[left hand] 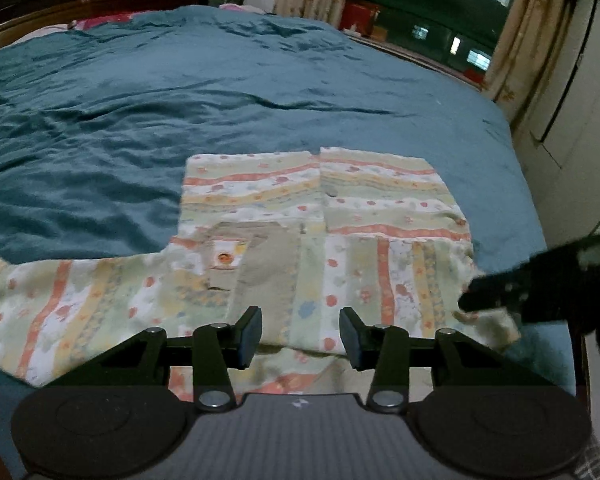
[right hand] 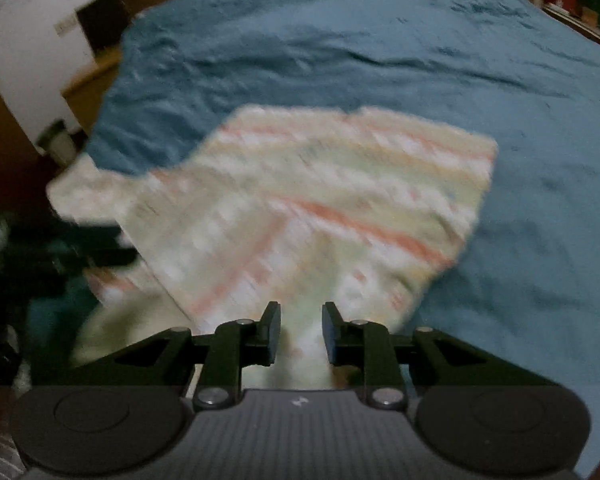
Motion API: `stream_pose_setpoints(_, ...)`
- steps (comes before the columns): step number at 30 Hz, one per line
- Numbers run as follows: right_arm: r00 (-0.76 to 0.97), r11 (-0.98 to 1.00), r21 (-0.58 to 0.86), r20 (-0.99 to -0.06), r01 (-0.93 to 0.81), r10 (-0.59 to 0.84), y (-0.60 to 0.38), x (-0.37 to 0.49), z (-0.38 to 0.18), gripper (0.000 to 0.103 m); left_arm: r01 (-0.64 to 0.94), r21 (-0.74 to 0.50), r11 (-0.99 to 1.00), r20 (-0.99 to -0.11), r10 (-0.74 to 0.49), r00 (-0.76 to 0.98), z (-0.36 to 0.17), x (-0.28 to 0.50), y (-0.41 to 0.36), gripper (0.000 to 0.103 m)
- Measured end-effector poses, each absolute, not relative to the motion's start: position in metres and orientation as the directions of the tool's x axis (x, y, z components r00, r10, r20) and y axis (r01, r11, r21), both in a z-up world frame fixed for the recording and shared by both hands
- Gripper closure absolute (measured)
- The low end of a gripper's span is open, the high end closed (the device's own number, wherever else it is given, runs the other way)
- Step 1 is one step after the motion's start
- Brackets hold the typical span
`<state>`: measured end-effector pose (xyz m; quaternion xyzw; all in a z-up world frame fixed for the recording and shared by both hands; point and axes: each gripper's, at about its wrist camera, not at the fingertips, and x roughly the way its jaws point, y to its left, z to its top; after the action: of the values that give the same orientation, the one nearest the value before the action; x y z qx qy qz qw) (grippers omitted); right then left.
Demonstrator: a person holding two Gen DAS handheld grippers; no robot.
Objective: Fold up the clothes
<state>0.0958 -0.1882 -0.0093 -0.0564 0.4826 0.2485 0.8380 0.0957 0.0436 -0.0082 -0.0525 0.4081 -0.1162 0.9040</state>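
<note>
A pale shirt (left hand: pixel 320 216) with orange, yellow and green stripes lies spread on the teal bedspread (left hand: pixel 180 92), one sleeve reaching left. My left gripper (left hand: pixel 300 336) is open just above the shirt's near edge, holding nothing. My right gripper (left hand: pixel 472 302) shows at the right of the left wrist view, at the shirt's right sleeve. In the right wrist view, which is blurred, the shirt (right hand: pixel 320 200) fills the middle and the right gripper (right hand: pixel 301 334) has a bunched strip of the cloth running between its partly open fingers.
The bed's wooden frame (left hand: pixel 420 60) runs along the far side by a window with curtains (left hand: pixel 516 40). A white wardrobe (left hand: pixel 572 92) stands right of the bed. The left gripper (right hand: pixel 80 256) shows dark and blurred at the left of the right wrist view.
</note>
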Motion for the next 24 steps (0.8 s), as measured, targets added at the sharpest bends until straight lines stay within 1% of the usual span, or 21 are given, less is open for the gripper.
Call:
stream_pose_setpoints(3, 0.421, 0.891, 0.08, -0.86, -0.446, 0.288, -0.202, 0.09, -0.023, 0.081, 0.174, -0.185, 0.967, -0.738, -0.254, 0.625, -0.014, 0.102, 0.039, 0.059)
stream_pose_setpoints(7, 0.456, 0.901, 0.1, -0.836, -0.421, 0.306, -0.216, 0.091, -0.009, 0.081, 0.174, -0.184, 0.967, -0.755, -0.252, 0.605, -0.024, 0.107, 0.037, 0.059)
stream_pose_setpoints(11, 0.512, 0.91, 0.117, -0.795, -0.397, 0.326, -0.22, 0.109, 0.002, 0.081, 0.162, -0.173, 0.971, -0.774, -0.236, 0.587, -0.035, 0.112, 0.037, 0.059)
stream_pose_setpoints(13, 0.503, 0.911, 0.112, -0.804, -0.397, 0.318, -0.217, 0.122, -0.006, 0.082, 0.152, -0.169, 0.974, -0.78, -0.226, 0.583, -0.038, 0.113, 0.038, 0.059)
stream_pose_setpoints(17, 0.485, 0.928, 0.06, -0.839, -0.368, 0.247, -0.23, 0.133, -0.024, 0.081, 0.142, -0.171, 0.975, -0.782, -0.222, 0.582, -0.039, 0.112, 0.044, 0.059)
stream_pose_setpoints(19, 0.497, 0.932, 0.053, -0.834, -0.359, 0.239, -0.236, 0.127, -0.019, 0.08, 0.137, -0.173, 0.975, -0.782, -0.22, 0.582, -0.038, 0.112, 0.045, 0.059)
stream_pose_setpoints(24, 0.492, 0.899, 0.067, -0.818, -0.433, 0.298, -0.228, 0.099, -0.001, 0.08, 0.134, -0.172, 0.976, -0.776, -0.218, 0.592, -0.035, 0.111, 0.042, 0.059)
